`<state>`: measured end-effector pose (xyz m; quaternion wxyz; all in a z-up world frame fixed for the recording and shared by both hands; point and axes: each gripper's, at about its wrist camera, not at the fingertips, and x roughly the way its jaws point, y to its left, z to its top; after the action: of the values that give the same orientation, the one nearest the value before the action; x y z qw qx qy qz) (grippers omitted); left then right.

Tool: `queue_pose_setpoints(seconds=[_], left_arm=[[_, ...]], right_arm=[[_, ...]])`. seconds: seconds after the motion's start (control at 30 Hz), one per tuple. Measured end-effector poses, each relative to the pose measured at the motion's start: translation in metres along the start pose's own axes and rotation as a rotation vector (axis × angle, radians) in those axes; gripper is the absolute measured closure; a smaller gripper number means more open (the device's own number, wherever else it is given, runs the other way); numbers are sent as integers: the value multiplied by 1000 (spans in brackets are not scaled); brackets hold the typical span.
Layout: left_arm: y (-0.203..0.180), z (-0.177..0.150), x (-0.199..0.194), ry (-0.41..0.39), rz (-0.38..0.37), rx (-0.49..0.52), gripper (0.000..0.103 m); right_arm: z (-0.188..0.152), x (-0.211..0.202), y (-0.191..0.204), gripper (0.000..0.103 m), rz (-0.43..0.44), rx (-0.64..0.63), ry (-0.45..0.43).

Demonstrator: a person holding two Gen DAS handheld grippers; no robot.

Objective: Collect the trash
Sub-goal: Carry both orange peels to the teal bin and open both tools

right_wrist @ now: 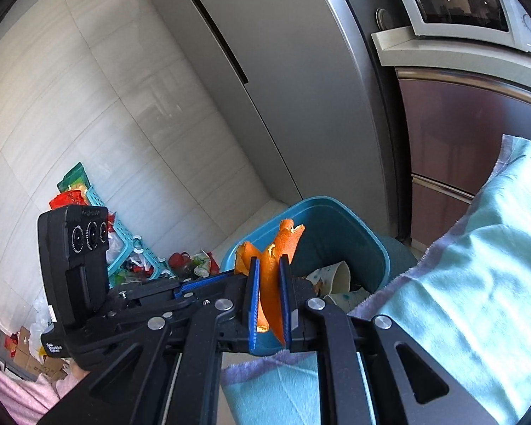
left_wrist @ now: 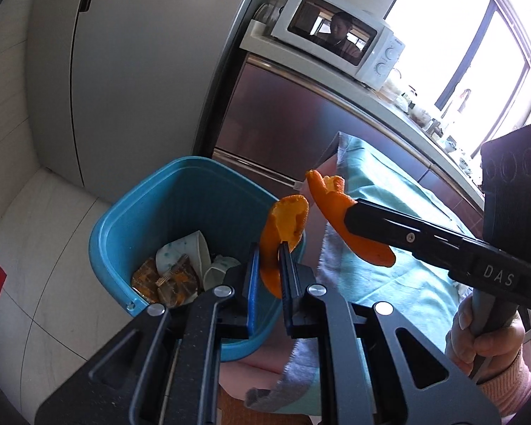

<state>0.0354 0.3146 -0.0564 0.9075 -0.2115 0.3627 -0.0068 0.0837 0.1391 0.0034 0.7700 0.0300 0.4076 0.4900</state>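
1 blue bin (left_wrist: 152, 219) sits below and ahead of both grippers, holding 2 paper cups (left_wrist: 191, 251) and 1 wrapper (left_wrist: 166, 279). Left gripper (left_wrist: 269, 276) clamps 1 orange peel (left_wrist: 283, 226); right gripper (right_wrist: 269, 294) pinches 1 second peel (right_wrist: 276, 255) over the bin's rim

Two grippers (left_wrist: 269, 248) (left_wrist: 347, 209), each with orange peel (left_wrist: 283, 219), above blue bin (left_wrist: 152, 212).

"DAS" stands in white on the right claw (left_wrist: 348, 212).
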Motion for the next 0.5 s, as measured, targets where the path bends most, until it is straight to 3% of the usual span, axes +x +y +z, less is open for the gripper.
queue_pose_setpoints(seconds=[0.5], left_arm=[[14,-1,32,37,69,-19,92]], right_arm=[[2,37,-12,94,-36,42,69]])
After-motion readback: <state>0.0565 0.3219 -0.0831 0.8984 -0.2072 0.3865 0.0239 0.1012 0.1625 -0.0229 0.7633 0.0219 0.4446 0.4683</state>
